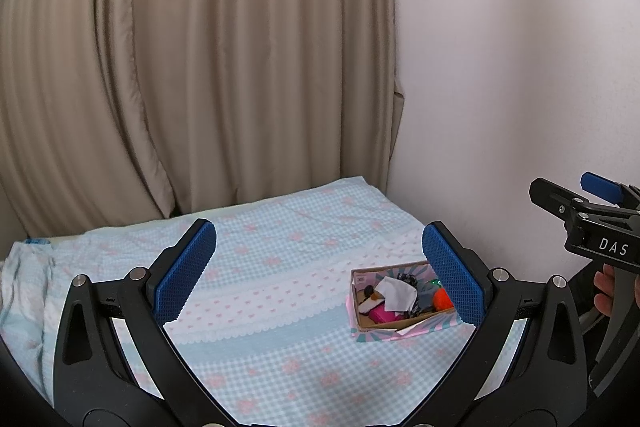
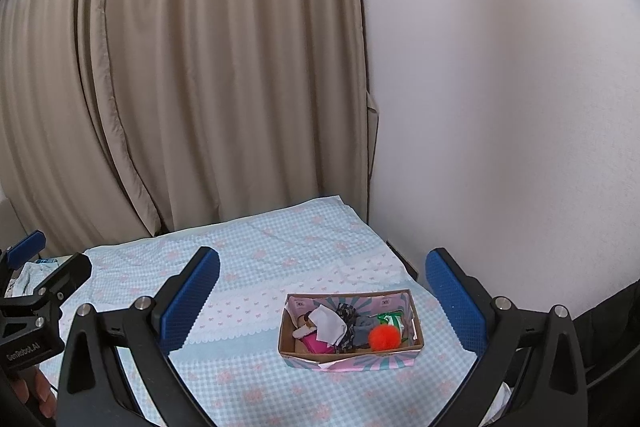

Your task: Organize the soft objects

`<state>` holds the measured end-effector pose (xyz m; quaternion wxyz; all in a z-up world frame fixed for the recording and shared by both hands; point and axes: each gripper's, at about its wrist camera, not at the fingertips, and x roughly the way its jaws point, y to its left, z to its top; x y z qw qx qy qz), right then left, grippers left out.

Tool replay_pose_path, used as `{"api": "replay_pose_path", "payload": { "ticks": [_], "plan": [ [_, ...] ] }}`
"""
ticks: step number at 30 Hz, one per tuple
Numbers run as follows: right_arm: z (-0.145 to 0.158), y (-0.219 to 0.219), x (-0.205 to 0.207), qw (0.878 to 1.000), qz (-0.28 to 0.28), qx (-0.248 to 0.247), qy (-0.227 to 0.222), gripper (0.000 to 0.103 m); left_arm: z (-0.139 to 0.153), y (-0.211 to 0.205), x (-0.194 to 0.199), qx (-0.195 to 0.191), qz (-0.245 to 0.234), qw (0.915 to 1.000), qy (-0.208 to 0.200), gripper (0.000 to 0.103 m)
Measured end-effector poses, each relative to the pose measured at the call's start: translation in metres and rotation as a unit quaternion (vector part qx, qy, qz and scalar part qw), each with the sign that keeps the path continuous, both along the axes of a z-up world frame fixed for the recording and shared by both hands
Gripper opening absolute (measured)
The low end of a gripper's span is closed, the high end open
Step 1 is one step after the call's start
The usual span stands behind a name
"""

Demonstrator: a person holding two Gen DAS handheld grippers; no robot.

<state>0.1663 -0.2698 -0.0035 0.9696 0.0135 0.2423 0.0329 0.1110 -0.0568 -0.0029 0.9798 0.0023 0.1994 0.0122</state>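
A small cardboard box point(image 2: 414, 321) with a pink and teal striped outside sits on the blue checked cloth point(image 2: 256, 251). It holds several soft things: a white cloth point(image 2: 328, 323), an orange pompom point(image 2: 384, 337), a pink piece point(image 2: 314, 343), dark fabric point(image 2: 352, 327) and a green packet point(image 2: 390, 319). My right gripper point(image 2: 320, 299) is open and empty, above and short of the box. In the left wrist view the box point(image 1: 366, 323) lies by the right finger of my left gripper point(image 1: 316, 275), which is open and empty. The right gripper point(image 1: 592, 223) shows there at the far right.
Beige curtains point(image 1: 200, 67) hang behind the cloth-covered surface, and a white wall point(image 2: 500, 107) runs along its right side. The cloth is rumpled at the left edge point(image 1: 24, 291). The left gripper point(image 2: 32, 295) shows at the left of the right wrist view.
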Motion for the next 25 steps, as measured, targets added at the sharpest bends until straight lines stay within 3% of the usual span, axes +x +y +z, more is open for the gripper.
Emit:
{"api": "replay_pose_path", "payload": {
  "ticks": [12, 25],
  "plan": [
    [-0.002, 0.003, 0.004, 1.0, 0.0, 0.001, -0.002, 0.103, -0.005, 0.002, 0.005, -0.01, 0.008, 0.9999, -0.01, 0.103],
    [-0.012, 0.004, 0.013, 1.0, -0.003, 0.0, 0.017, 0.103, -0.022, -0.005, 0.012, 0.008, 0.018, 0.9998, -0.009, 0.103]
  ]
}}
